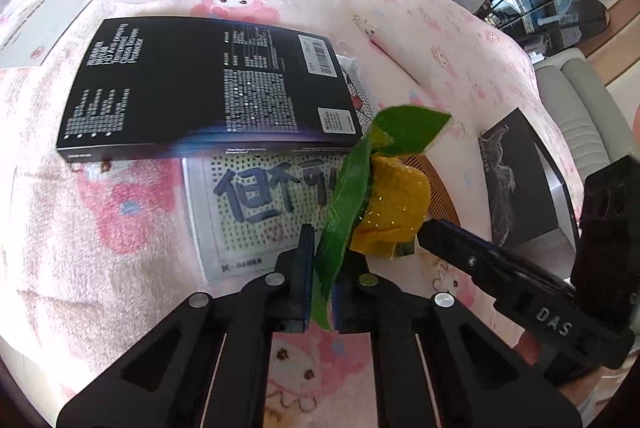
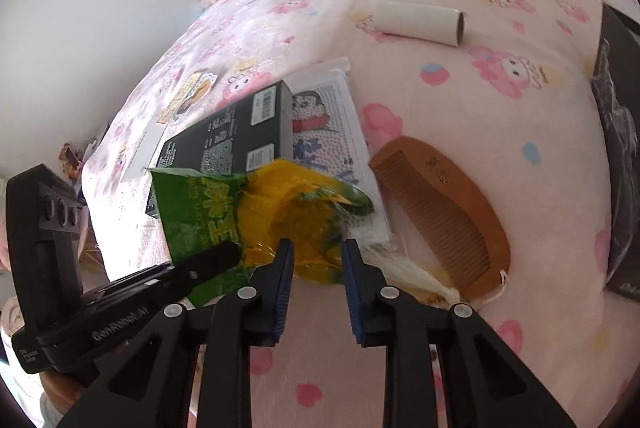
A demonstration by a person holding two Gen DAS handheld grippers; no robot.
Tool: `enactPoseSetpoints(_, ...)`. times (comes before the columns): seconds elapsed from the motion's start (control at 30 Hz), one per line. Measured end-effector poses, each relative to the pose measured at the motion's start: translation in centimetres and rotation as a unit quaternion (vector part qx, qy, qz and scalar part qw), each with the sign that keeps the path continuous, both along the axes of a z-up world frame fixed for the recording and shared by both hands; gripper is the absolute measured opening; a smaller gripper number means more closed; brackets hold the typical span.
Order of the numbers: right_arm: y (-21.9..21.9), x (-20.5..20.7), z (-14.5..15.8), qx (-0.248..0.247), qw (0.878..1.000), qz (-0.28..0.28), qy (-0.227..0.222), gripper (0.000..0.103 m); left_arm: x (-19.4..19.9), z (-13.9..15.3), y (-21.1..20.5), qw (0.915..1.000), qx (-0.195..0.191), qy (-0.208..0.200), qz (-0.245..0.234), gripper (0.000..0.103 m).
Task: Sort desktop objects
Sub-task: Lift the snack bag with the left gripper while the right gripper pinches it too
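Left gripper (image 1: 320, 268) pinches the green edge of the yellow-green snack packet (image 1: 384, 212), lifted over the pink blanket (image 1: 120, 220). Right gripper (image 2: 316, 268) narrow at packet's yellow end; contact unclear. Black box (image 1: 200, 88) covers half the bead card (image 1: 248, 212). Wooden comb (image 2: 440, 208) right, partly hidden.

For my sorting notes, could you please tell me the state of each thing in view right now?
Left gripper: shut on the packet's green edge.
Right gripper: open, its jaws at the packet's yellow end.
Green and yellow snack packet: crumpled, lifted.
Black printed box: closed, flat, overlapping a white pegboard card.
Brown wooden comb: lying flat.
White cardboard tube: on its side.
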State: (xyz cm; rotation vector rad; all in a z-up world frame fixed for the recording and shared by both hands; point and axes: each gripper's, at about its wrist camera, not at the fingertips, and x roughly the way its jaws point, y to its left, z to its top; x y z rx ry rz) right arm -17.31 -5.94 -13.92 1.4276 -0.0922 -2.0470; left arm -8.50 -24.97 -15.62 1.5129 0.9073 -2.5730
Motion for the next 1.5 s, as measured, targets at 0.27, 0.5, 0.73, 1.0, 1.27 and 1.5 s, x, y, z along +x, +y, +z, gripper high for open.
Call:
enactPoseSetpoints(0.27, 0.3, -0.2, -0.2, -0.032, 0.999, 0.008, -0.036, 0.052, 0.7, 0.5, -0.8, 0.9999, 0.005, 0.003, -0.014, 0.05)
enactPoseSetpoints(0.5, -1.8, -1.0, -1.1, -0.018, 0.999, 0.027, -0.027, 0.068, -1.6, 0.9, -2.1, 0.9996, -0.014, 0.018, -0.015, 0.028)
enactPoseSetpoints(0.73, -2.4, -0.4, -1.7, -0.012, 0.999, 0.036, -0.028, 0.066, -2.2, 0.3, -1.4, 0.9996, -0.013, 0.016, -0.021, 0.009)
enactPoseSetpoints(1.0, -1.7, 0.5, 0.4, -0.028, 0.999, 0.027, -0.013, 0.059, -1.1, -0.1, -1.4, 0.9998, 0.004, 0.006, -0.02, 0.007)
enactPoseSetpoints(1.27, -2.1, -1.1, 0.1, -0.008, 1.0, 0.021, -0.01, 0.059, -2.1, -0.2, -1.8, 0.9999, -0.004, 0.007, -0.011, 0.018)
enactPoseSetpoints(1.5, -3.1, -0.6, 0.2, -0.009, 0.999, 0.037, 0.006, 0.052, -1.3, 0.4, -1.0, 0.9996, -0.017, 0.012, -0.019, 0.011)
